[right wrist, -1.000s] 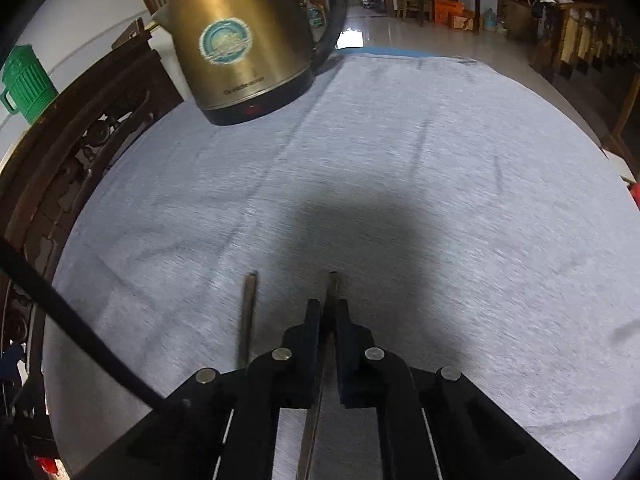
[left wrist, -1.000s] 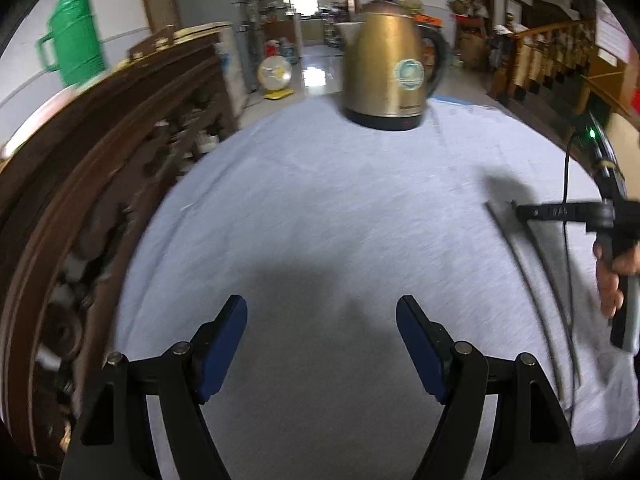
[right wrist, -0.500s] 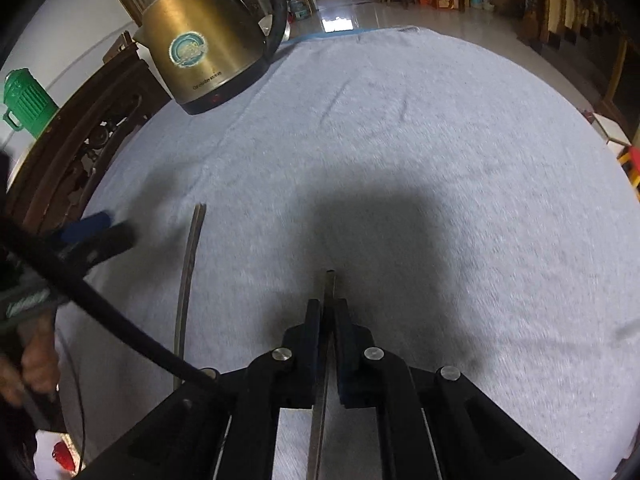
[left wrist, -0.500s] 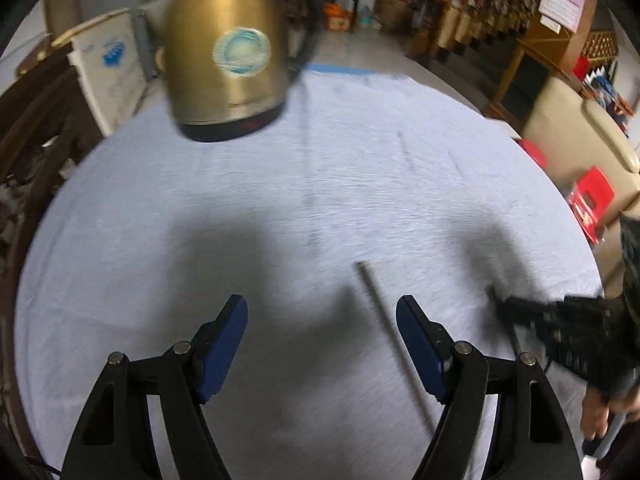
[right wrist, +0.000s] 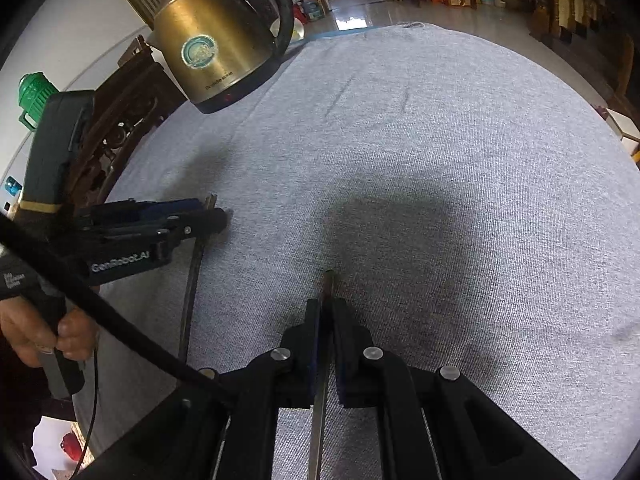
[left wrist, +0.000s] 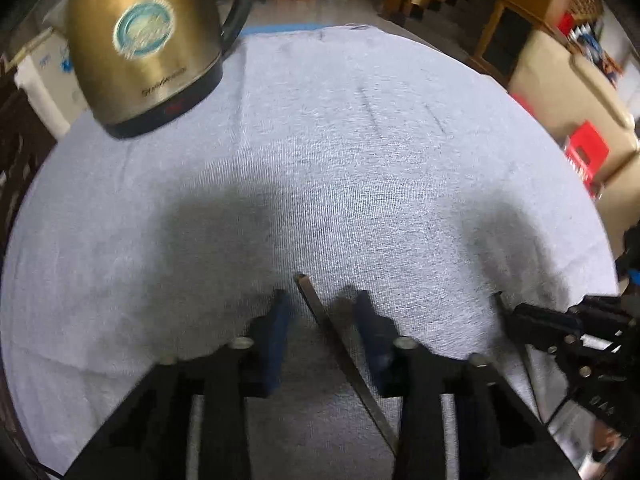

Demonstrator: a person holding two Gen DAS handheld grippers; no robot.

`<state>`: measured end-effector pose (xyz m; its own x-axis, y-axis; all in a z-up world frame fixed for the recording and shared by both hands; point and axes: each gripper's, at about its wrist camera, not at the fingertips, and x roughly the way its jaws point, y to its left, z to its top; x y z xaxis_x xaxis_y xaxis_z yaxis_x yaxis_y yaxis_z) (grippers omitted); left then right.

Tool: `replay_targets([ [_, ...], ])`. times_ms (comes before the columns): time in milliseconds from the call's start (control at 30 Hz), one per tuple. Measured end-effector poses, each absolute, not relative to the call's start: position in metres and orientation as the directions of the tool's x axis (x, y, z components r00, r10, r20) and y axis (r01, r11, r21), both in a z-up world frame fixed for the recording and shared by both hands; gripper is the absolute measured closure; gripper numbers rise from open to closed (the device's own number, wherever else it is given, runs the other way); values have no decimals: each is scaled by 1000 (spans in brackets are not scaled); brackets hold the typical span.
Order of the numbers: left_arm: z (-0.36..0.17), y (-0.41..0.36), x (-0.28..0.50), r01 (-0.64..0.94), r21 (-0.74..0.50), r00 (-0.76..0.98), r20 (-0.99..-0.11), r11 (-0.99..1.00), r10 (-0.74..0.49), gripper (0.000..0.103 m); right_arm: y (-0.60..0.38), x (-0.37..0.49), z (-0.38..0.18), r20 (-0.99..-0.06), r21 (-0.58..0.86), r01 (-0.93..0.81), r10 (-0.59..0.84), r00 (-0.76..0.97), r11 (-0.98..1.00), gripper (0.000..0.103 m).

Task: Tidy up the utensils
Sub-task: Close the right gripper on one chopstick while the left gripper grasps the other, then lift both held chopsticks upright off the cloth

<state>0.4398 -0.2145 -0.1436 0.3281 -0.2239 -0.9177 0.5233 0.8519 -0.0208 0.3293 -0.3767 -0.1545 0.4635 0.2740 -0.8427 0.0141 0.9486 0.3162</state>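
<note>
Now, right gripper [right wrist: 326, 312] clamped on 1 dark chopstick [right wrist: 329, 284], tip poking past pads, low over grey cloth [right wrist: 460, 168]. Left gripper [left wrist: 322, 320] part-open, straddling 2nd chopstick [left wrist: 320, 316] lying on cloth, pads [left wrist: 280, 320] not touching it. Gold kettle [right wrist: 218, 52] stands well apart, far left.
</note>
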Motion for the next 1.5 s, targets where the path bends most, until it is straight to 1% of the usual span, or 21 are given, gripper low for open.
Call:
replay_targets([
  [33, -143, -216, 438, 534, -5, 337, -916, 845, -219, 87, -376, 330, -154, -846, 312, 14, 271, 459, 950, 95],
  [167, -143, -214, 429, 579, 5, 326, -918, 815, -227, 97, -374, 335, -152, -871, 292, 22, 257, 418, 956, 95],
  [267, -139, -206, 426, 609, 32, 329, -920, 793, -215, 97, -372, 339, -150, -890, 271, 27, 240, 387, 962, 94],
  [367, -138, -195, 423, 613, 9, 307, -924, 790, -228, 97, -363, 346, -147, -910, 217, 31, 191, 368, 976, 93],
  [467, -139, -191, 425, 607, 4, 298, -928, 795, -223, 97, -352, 354, -147, -923, 146, 14, 131, 361, 989, 90],
  [533, -139, -193, 428, 610, -10, 281, -932, 793, -228, 89, -348, 357, -146, -931, 124, 9, 114, 347, 992, 88],
  [567, -141, -195, 430, 618, -23, 271, -932, 786, -240, 80, -347, 358, -146, -933, 115, 6, 106, 345, 993, 87],
  [600, -141, -196, 431, 621, -26, 268, -932, 784, -244, 76, -346, 358, -146, -933, 106, 0, 100, 346, 994, 87],
  [633, -142, -198, 431, 621, -23, 272, -931, 783, -243, 76, -345, 359, -146, -934, 98, -8, 95, 343, 995, 88],
  [667, -142, -200, 430, 621, -9, 282, -930, 784, -234, 76, -343, 360, -146, -937, 83, -15, 83, 340, 996, 94],
  [733, -142, -201, 429, 623, -3, 289, -928, 782, -234, 76, -342, 360, -145, -938, 63, -30, 69, 338, 998, 95],
  [800, -142, -198, 429, 617, 1, 297, -926, 787, -232, 97, -343, 359, -145, -937, 75, -24, 79, 340, 997, 96],
  [867, -138, -192, 418, 611, 10, 306, -925, 791, -224, 97, -347, 357, -144, -933, 101, -15, 100, 345, 995, 97],
  [933, -135, -189, 413, 609, 31, 321, -923, 793, -210, 97, -355, 349, -138, -921, 133, -3, 125, 370, 991, 97],
  [1133, -110, -158, 393, 581, 33, 359, -907, 813, -220, 97, -363, 320, -102, -876, 150, 8, 130, 464, 989, 97],
  [1233, -91, -140, 379, 573, 58, 390, -896, 818, -209, 97, -363, 301, -78, -845, 161, 10, 133, 518, 987, 97],
  [1400, -42, -102, 361, 511, 73, 492, -842, 856, -222, 97, -374, 273, -41, -769, 188, 26, 131, 626, 982, 97],
  [1500, -4, -78, 340, 460, 69, 579, -778, 885, -241, 97, -378, 244, -18, -706, 199, 32, 120, 698, 980, 97],
])
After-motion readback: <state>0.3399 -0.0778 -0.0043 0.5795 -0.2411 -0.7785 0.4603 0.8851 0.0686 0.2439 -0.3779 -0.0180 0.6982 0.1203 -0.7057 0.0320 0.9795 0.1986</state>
